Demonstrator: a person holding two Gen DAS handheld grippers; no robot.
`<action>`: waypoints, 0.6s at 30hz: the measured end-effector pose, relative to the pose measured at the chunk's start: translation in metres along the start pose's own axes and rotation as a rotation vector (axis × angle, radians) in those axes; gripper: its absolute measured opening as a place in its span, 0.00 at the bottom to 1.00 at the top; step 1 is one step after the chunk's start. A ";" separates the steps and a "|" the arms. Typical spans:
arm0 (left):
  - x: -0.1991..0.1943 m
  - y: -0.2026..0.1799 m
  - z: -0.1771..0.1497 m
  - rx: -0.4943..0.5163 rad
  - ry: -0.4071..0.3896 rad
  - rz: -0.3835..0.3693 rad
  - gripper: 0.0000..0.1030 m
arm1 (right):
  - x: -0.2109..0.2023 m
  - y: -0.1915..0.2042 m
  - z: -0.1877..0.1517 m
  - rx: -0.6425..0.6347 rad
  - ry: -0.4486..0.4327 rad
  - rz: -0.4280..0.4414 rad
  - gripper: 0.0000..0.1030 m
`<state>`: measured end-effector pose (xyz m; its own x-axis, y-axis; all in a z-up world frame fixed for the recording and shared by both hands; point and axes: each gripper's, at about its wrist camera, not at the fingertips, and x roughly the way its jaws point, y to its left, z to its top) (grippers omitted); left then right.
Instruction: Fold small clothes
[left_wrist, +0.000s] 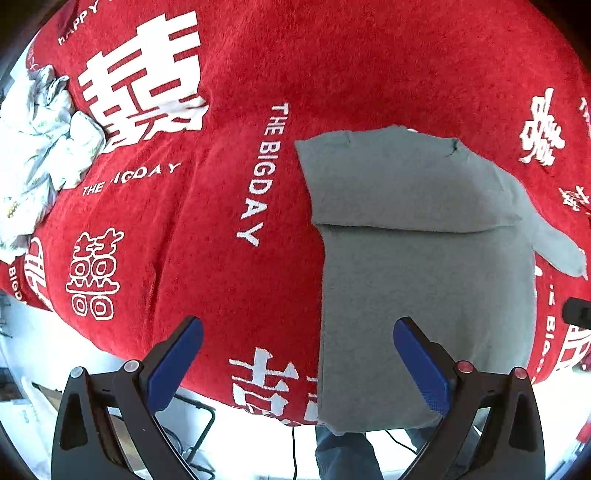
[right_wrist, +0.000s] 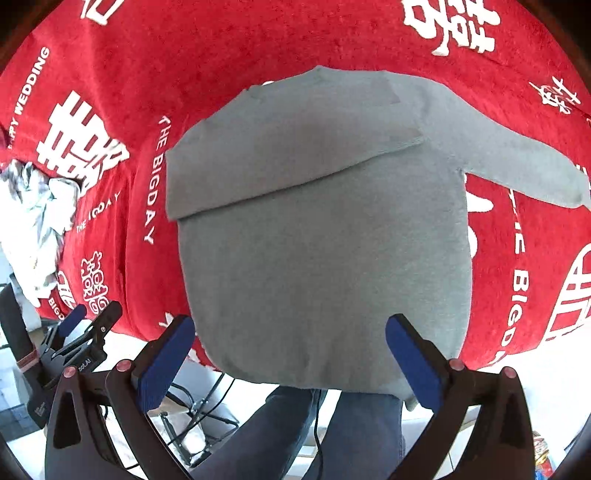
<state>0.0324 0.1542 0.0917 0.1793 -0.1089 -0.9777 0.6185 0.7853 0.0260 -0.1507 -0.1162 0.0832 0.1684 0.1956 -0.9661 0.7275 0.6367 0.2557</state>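
Observation:
A small grey sweater (right_wrist: 317, 229) lies flat on a red cloth (right_wrist: 207, 55) with white lettering. Its left sleeve is folded across the chest; its right sleeve (right_wrist: 517, 158) sticks out to the right. Its hem hangs at the near table edge. In the left wrist view the sweater (left_wrist: 424, 258) lies right of centre. My left gripper (left_wrist: 298, 332) is open and empty above the near edge, its right finger over the sweater's hem. My right gripper (right_wrist: 290, 330) is open and empty over the sweater's hem. The left gripper also shows in the right wrist view (right_wrist: 85, 321).
A crumpled white patterned garment (left_wrist: 40, 147) lies at the far left of the red cloth; it also shows in the right wrist view (right_wrist: 37, 221). The person's legs in dark jeans (right_wrist: 295, 435) stand below the table edge. Cables and a metal frame lie on the floor.

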 end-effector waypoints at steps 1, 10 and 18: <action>-0.005 0.001 -0.002 0.010 -0.005 -0.024 1.00 | -0.001 0.002 -0.001 0.009 0.007 0.005 1.00; -0.040 0.003 -0.020 -0.044 -0.068 -0.072 1.00 | -0.008 0.001 -0.003 0.034 0.052 0.025 1.00; -0.053 -0.026 -0.048 -0.129 -0.110 0.000 1.00 | -0.035 -0.014 0.003 -0.073 0.029 0.049 1.00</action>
<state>-0.0301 0.1689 0.1324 0.2657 -0.1696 -0.9490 0.5165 0.8563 -0.0084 -0.1648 -0.1341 0.1129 0.1825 0.2488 -0.9512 0.6684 0.6781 0.3056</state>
